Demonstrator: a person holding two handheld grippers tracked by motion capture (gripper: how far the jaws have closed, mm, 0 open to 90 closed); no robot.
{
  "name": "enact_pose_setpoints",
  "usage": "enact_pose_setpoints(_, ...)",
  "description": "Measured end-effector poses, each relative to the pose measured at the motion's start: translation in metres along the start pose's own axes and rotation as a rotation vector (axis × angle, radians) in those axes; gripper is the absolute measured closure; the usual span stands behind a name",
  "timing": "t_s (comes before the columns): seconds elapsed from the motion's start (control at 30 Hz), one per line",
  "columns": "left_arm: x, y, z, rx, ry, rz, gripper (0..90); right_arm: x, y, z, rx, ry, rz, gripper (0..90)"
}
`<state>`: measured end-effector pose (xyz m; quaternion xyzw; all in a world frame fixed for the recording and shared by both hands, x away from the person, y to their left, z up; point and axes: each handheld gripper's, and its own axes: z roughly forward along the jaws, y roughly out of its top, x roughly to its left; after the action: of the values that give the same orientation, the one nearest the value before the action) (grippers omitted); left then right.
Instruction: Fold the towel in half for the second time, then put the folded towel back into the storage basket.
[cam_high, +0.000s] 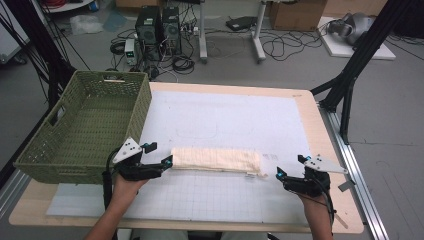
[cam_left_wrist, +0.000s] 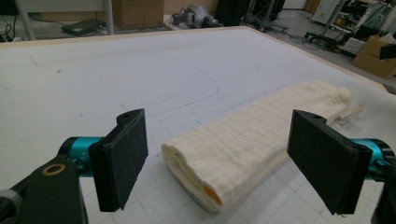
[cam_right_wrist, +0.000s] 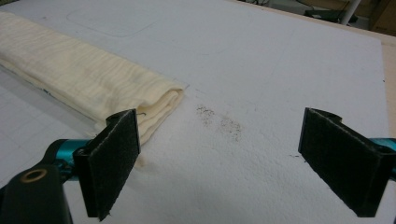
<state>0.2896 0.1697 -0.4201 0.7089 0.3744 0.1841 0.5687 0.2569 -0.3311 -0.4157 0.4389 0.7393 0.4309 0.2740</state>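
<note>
— One folded cloth recorded, lying mid-mat; one green basket far left.

— Confirmed. My left gripper sits low at the cloth's left end, jaws spread; my right gripper near its right end, likewise spread, holding nothing.

Table: mat, cloth, basket.

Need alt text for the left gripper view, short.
A folded cream cloth lies on the white table mat, its near end between the open black jaws of the left gripper without touching either. Cardboard boxes and cables sit beyond the table's far edge.
</note>
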Motion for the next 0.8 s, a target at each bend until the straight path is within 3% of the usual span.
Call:
enact_pose_setpoints(0.57, 0.003, -0.004, 0.008, 0.06, -0.009, -0.032, 21.7, 0.001, -0.001, 0.002, 0.008, 0.009, -0.003, 12.1)
enact_pose_setpoints(0.7, 0.003, -0.005, 0.014, 0.079, 0.057, -0.029, 16.7, 0.001, -0.002, 0.003, 0.01, 0.007, -0.002, 12.1)
enact_pose_setpoints(0.8, 0.004, -0.005, 0.018, 0.083, 0.074, -0.025, 16.7, 0.002, 0.0, 0.005, 0.011, 0.012, -0.005, 12.1)
